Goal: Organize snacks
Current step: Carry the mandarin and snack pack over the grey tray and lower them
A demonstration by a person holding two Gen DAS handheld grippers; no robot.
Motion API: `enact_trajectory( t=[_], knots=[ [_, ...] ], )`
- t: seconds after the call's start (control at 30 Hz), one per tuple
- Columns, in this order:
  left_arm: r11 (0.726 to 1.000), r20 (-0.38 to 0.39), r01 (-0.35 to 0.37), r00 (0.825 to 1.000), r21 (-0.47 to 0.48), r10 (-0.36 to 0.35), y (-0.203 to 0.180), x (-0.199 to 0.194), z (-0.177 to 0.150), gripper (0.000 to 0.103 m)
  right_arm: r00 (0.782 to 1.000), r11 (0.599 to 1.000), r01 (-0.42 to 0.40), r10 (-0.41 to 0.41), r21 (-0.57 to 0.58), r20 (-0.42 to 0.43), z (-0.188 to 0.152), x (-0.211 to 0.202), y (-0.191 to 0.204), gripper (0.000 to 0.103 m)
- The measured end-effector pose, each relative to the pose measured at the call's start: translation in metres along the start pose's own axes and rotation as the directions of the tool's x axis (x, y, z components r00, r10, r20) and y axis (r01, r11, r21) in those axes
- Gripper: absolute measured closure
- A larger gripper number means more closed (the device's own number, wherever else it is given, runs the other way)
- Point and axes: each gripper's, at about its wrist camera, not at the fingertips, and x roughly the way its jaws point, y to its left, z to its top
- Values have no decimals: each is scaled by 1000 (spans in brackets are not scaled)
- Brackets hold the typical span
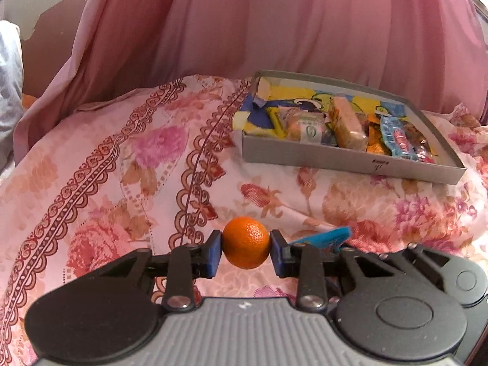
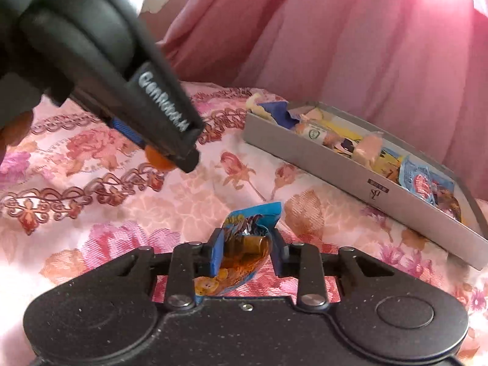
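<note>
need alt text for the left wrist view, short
The left tongs pinch a small orange between blue pads above a pink floral bedsheet. Ahead to the right lies a shallow grey box holding wrapped snacks, with a pink curtain behind.

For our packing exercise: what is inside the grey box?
Inside the box lie wrapped snacks: a pale bar, a white-labelled packet and a blue packet, over a yellow picture lining. Anything beneath them is covered.
</note>
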Motion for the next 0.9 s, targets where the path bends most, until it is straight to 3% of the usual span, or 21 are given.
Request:
enact_trajectory(
  t=[0.2,0.37,0.53,0.63,0.77,0.9],
  knots=[
    [1000,29,-27,999,-1,27,-6,-12,5,67,995,991,65,-55,-115,88,4,-14,12,72],
    [999,53,-34,998,-26,35,-12,-23,12,67,979,984,137,-116,-118,170,11,-32,-1,72],
    [998,78,-23,997,-57,27,-22,-25,30,66,944,972,233,-220,-26,244,21,-44,-33,72],
    [992,89,-10,996,-129,22,-32,-21,41,66,923,956,291,-292,42,249,26,-47,-58,72],
    [979,87,26,996,-204,-8,-43,-7,52,66,892,928,365,-370,69,261,26,-49,-80,72],
    [976,113,61,993,-211,-37,-60,9,70,66,849,895,440,-440,70,291,25,-46,-98,72]
  ],
)
